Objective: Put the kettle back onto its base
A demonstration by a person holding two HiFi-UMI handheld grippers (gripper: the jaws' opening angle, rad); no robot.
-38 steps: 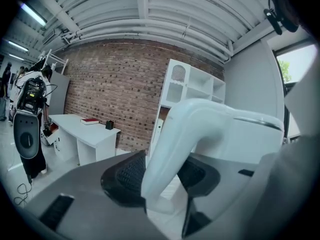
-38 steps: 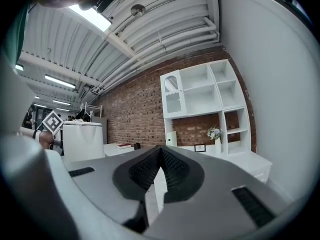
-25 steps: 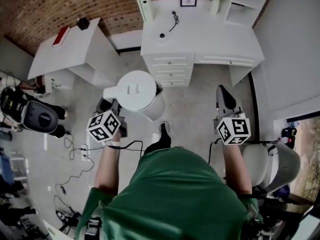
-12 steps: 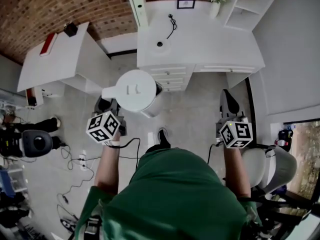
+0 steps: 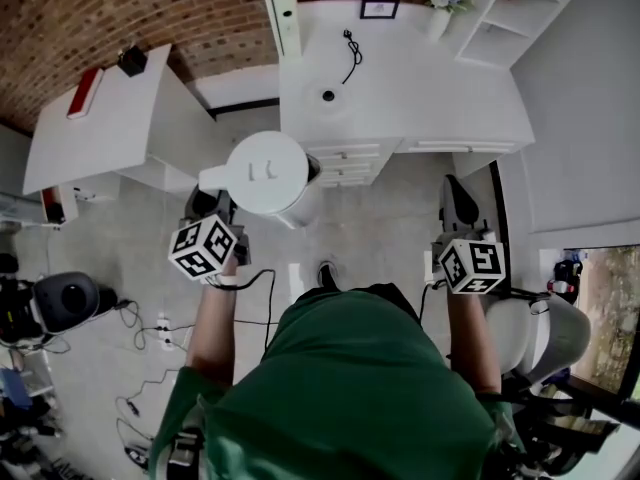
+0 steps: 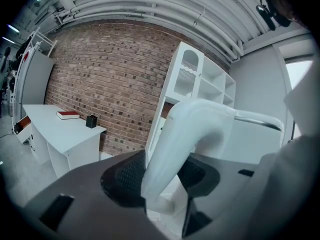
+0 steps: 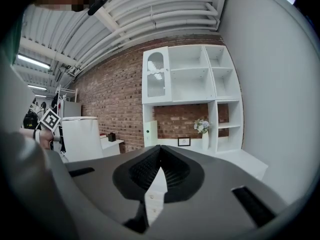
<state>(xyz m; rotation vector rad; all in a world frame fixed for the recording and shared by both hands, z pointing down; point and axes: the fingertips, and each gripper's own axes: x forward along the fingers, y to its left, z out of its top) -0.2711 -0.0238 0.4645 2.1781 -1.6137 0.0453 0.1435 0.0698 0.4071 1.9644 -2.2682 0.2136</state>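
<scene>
The job is partway done. The kettle [image 5: 267, 171] is off the ground and in the air, out over the grey floor [image 5: 385, 230] just short of the white desk [image 5: 430, 78], not yet above it. The left gripper [image 6: 162, 176] has it by the handle [image 6: 192, 126]: the two dark pads stand wide apart with the thick white loop pinched between them, and the body hangs beyond. The right gripper [image 7: 159, 154] has nothing in it; its jaws are pressed together at the tips and it points toward the desk and the shelves above it.

On the desk top I make out a small round pad with a dark middle [image 5: 328, 95] and a black cord [image 5: 350, 43] running off toward the back. I take that for the base, and it is bare. So what is left, as I judge it, is to bring the kettle over the desk, line it up above that pad and set it down square, then let go of the handle.

As for what holds what: the kettle's lid is down, so whether there is water inside cannot be told. A white vase [image 5: 438, 13] at the back of the desk holds a few pale flowers. The desk drawers [image 5: 345, 158] are shut. On the side table [image 5: 130, 128] sits a small black box [image 5: 131, 61], its inside too small to see.
</scene>
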